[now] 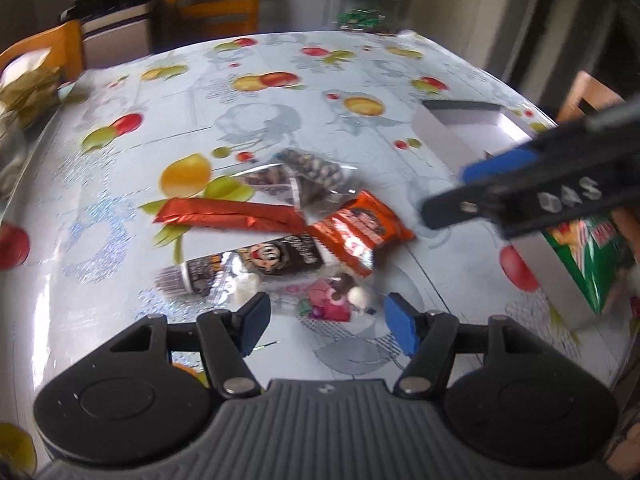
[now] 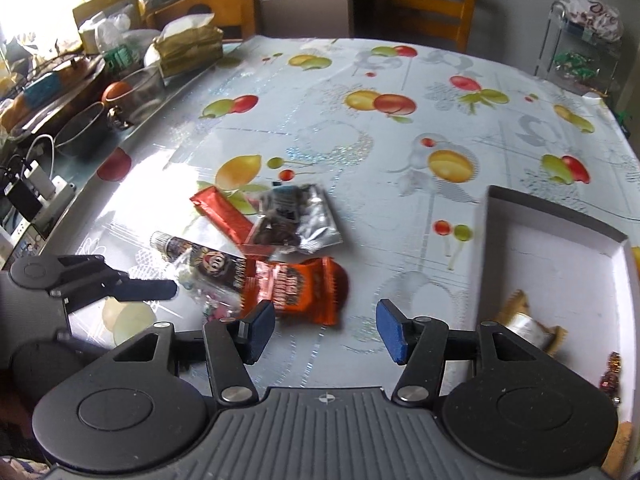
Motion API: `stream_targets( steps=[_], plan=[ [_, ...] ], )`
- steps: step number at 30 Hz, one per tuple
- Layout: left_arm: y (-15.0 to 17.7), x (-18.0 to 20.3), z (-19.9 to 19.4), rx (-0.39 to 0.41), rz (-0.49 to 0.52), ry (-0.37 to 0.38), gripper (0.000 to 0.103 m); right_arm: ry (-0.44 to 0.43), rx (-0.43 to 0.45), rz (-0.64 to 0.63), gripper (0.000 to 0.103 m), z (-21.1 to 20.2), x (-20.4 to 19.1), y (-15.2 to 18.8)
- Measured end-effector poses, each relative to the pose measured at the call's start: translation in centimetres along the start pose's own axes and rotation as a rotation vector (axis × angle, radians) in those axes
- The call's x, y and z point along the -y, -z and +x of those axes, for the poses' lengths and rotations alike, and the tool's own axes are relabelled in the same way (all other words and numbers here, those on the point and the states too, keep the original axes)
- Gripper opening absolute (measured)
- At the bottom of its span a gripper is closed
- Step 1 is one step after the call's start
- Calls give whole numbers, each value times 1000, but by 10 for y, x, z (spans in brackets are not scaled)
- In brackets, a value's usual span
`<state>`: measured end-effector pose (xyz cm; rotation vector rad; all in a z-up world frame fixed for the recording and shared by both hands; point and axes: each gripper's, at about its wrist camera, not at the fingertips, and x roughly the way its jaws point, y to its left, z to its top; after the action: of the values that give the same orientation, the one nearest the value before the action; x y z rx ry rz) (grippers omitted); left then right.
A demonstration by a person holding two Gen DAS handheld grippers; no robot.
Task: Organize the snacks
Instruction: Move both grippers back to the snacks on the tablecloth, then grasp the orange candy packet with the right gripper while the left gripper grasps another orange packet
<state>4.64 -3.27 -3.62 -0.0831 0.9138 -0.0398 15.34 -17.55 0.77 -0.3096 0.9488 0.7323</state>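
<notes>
Both tongs stand apart w/ nothing between the pads: left gripper hangs over the near edge of the snack pile, right gripper just short of the orange packet.

Risks, near to far: the pink candy bag sits part-hidden under the tiger wrapper, so a grab there could catch two wrappers at once or drag the pile. The foil is glossy and so is the tablecloth; a shallow pinch prob. skids the packet away. The two grippers are close, so they could bump over the pile. Further back the long red bar and clear nut bag overlap, same snag.

Containers: white box to the right, well apart from the pile, holds a clear-wrapped biscuit, a green packet and something small and dark I can't identify; mostly bare otherwise.
</notes>
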Motion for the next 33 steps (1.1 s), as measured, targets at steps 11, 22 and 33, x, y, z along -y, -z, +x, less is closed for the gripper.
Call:
stream_targets(
  steps=[11,22,33],
  plan=[
    [-4,8,12,16,55,46,63,4,-31,4,57,15,-7,-10],
    [-9,10,30,-6,93,67,52,12,-48,1,58,19,-5,-11],
    [-6,15,33,-5,180,54,42,2,-64,8,58,29,-5,-14]
  ],
)
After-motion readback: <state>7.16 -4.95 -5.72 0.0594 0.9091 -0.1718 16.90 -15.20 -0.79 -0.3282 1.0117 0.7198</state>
